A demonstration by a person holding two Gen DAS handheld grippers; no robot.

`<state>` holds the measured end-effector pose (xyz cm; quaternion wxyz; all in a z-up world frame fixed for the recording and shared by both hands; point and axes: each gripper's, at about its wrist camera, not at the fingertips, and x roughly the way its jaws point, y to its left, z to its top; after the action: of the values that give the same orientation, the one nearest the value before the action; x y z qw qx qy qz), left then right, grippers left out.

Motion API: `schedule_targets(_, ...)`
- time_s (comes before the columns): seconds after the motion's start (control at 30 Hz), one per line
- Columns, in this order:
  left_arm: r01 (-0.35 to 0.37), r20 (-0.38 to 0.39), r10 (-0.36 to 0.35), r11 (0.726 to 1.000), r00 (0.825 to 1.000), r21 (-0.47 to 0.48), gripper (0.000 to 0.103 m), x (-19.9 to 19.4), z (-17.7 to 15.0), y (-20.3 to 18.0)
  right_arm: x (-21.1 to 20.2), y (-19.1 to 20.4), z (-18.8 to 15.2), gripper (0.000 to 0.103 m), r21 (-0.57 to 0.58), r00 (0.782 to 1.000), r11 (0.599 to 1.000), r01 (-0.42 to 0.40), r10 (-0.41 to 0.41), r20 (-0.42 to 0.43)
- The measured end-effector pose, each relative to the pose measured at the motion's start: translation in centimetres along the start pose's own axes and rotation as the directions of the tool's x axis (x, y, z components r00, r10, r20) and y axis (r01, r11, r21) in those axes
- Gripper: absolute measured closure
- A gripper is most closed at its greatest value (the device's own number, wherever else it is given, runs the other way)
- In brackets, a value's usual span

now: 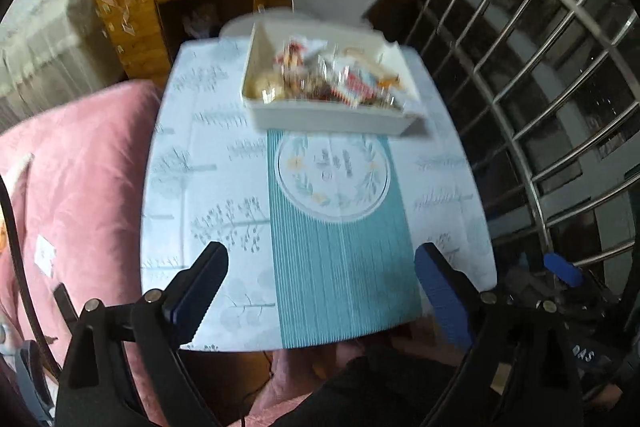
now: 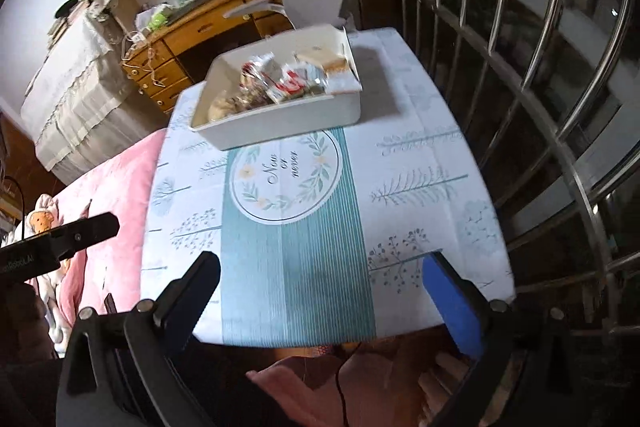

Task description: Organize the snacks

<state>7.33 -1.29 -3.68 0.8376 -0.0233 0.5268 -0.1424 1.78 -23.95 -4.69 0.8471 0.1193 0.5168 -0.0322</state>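
the white box (image 1: 332, 115) of snacks (image 1: 320, 75) sits at the far end of the counter (image 1: 208, 155), straight ahead of both tongs and well apart from them, its long side running across the view. the left tongs (image 1: 320, 263) and right tongs (image 2: 320, 267) both gape wide over the near edge, holding nothing. neither looks clearly nearer, so any reach goes forward along the teal strip.

Table (image 2: 420, 163) w/ tree-print cloth, white snack tray (image 2: 280, 123) at far end.
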Motion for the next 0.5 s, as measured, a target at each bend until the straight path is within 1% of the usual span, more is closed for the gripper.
schedule_targets(0.07,-0.018,0.065,0.016,1.000,0.998,0.021,0.008,-1.9,-0.4,-1.2,-2.0,0.5,-0.2,0.001,-0.012,1.000,1.000,-0.016,0.016,0.023)
schedule_targets(0.1,-0.039,0.093,0.037,0.999,0.995,0.024,0.007,-2.7,-0.6,-1.8,-2.7,0.7,-0.3,0.001,-0.019,0.999,1.000,-0.019,0.020,0.039)
schedule_targets(0.17,-0.065,0.129,0.061,0.998,0.990,0.026,0.006,-3.7,-0.9,-2.7,-4.0,1.1,-0.8,0.001,-0.039,0.996,0.999,0.007,-0.004,0.085)
schedule_targets(0.2,-0.075,0.153,0.070,0.997,0.986,0.022,0.003,-4.3,-1.3,-3.2,-4.4,1.3,-1.1,0.001,-0.047,0.995,0.999,0.020,-0.015,0.100)
schedule_targets(0.23,-0.083,0.161,0.078,0.996,0.984,0.020,0.001,-4.5,-1.4,-3.5,-4.5,1.4,-1.4,0.001,-0.056,0.995,0.998,0.012,-0.006,0.102)
schedule_targets(0.33,-0.141,0.191,0.135,0.990,0.972,0.021,0.001,-5.2,-2.3,-4.5,-4.6,1.6,-1.9,0.000,-0.083,0.995,0.997,0.001,0.007,0.102)
schedule_targets(0.4,-0.173,0.202,0.165,0.985,0.965,0.025,0.001,-5.3,-3.0,-4.9,-5.0,1.8,-2.1,0.000,-0.098,0.992,0.995,0.005,0.007,0.127)
schedule_targets(0.5,-0.193,0.211,0.186,0.981,0.960,0.016,0.001,-5.6,-3.7,-5.1,-5.7,1.8,-2.4,0.000,-0.114,0.986,0.993,0.016,0.003,0.169)
